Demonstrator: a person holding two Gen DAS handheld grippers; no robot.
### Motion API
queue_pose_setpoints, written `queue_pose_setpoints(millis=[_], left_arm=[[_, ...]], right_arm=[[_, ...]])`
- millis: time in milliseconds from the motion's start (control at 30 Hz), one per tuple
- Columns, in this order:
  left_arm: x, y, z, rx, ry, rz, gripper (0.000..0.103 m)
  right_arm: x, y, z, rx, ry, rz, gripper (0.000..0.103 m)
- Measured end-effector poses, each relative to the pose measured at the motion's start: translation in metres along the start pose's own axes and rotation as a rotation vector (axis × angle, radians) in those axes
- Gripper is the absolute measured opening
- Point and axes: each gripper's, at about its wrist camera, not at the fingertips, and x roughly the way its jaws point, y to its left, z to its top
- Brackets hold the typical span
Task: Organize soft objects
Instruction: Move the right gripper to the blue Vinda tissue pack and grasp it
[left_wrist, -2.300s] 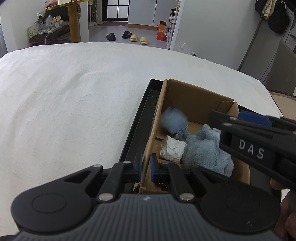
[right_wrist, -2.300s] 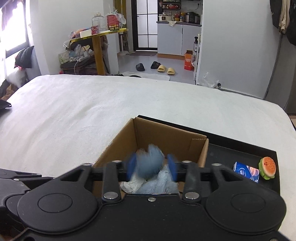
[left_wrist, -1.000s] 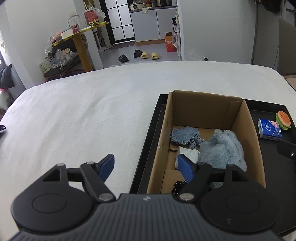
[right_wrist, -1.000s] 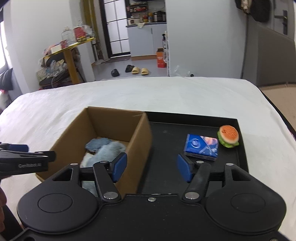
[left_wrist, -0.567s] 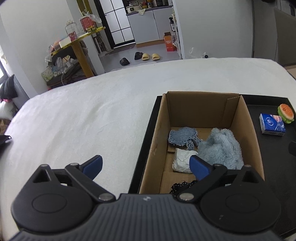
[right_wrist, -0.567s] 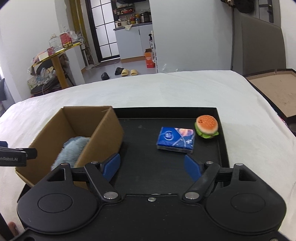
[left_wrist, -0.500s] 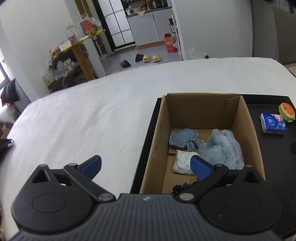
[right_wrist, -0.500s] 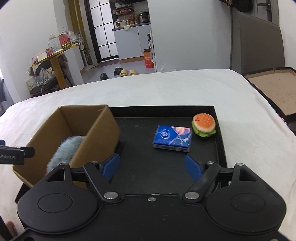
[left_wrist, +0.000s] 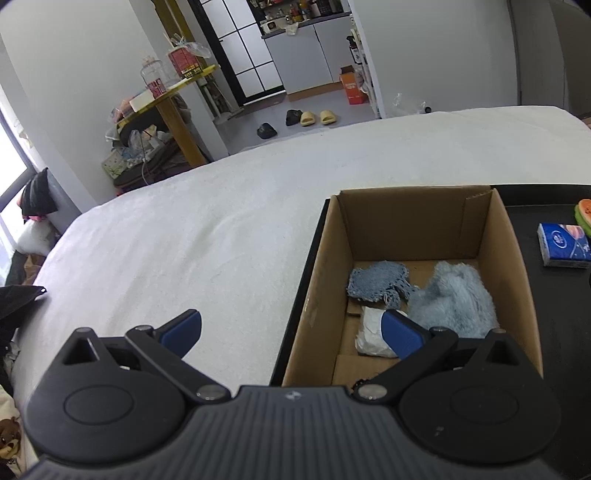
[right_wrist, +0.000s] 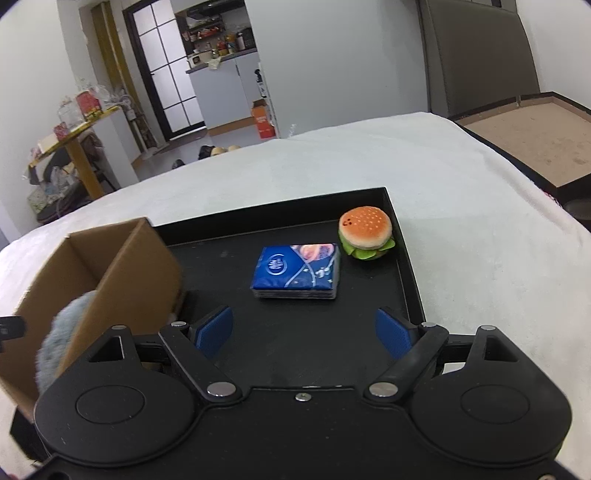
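Inside cardboard box (left_wrist: 413, 221): blue cloth (left_wrist: 376, 280), fluffy blue plush (left_wrist: 454, 299), white wad (left_wrist: 369, 332). Both grippers' jaws wide, empty.

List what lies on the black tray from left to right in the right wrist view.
cardboard box → blue tissue pack → plush burger

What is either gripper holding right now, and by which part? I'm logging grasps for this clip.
Nothing is held. The left gripper is open above the cardboard box, and the right gripper is open over the black tray, short of the tissue pack.
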Motion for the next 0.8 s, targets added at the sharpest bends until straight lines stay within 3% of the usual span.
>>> queue_pose_setpoints(millis=[67, 133, 200, 800], left_arm=[[0.002, -0.002, 0.0, 0.005, 0.004, 0.01, 0.103], [0.004, -0.005, 0.001, 0.015, 0.011, 0.014, 0.103], [0.005, -0.007, 0.001, 0.02, 0.014, 0.018, 0.103], [0.014, -0.014, 0.004, 0.035, 0.046, 0.062, 0.103]], right_arm=[[0.007, -0.003, 0.002, 0.022, 0.006, 0.011, 0.085], [0.012, -0.003, 0.004, 0.027, -0.007, 0.008, 0.096], [0.018, -0.002, 0.005, 0.018, -0.018, -0.008, 0.1], [0.071, 0.009, 0.01, 0.006, 0.016, -0.077, 0.1]])
